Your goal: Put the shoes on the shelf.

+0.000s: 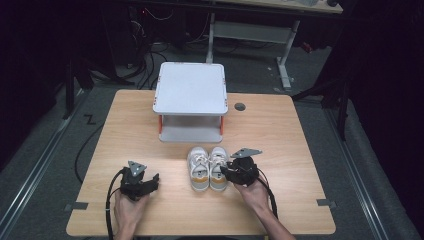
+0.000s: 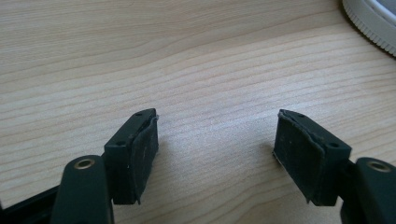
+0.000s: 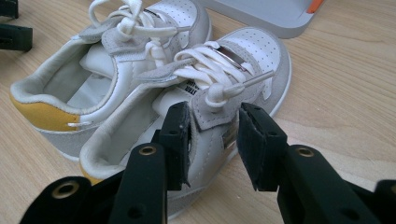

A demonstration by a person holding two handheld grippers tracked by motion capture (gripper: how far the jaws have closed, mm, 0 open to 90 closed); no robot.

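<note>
High view, tabletop [image 1: 280, 130]: light wood, with a small dark round hole [image 1: 240, 106] near its far edge, right of centre.
High view, shelf stand [image 1: 190, 100]: a grey two-level stand with orange corner posts sits at the middle of the far edge.
High view, sneakers [image 1: 208, 168]: a pair of small white sneakers stands side by side at the centre of the tabletop, toes toward the stand, heels toward the near edge.
High view, my left gripper [image 1: 150, 181]: in my left hand [image 1: 129, 207] near the near edge, left of centre, well apart from the sneakers.
High view, my right gripper [image 1: 227, 171]: in my right hand [image 1: 254, 192], right against the right sneaker's outer side.
Left gripper view, my jaws: spread wide, nothing between them, just bare wood grain under my left gripper [image 2: 215, 137].
Left gripper view, top right corner: a curved white ribbed edge [image 2: 369, 23]; what it is I cannot tell.
Right gripper view, my jaws: my right gripper [image 3: 212, 128] is partly open, one jaw inside the right sneaker [image 3: 219, 88] and one outside, astride its side wall; whether the pads touch it I cannot tell.
Right gripper view, left sneaker [image 3: 93, 84]: just beside the right one, with a yellow heel patch, white laces tied.
Right gripper view, stand base [image 3: 266, 14]: grey, just past the toes.
</note>
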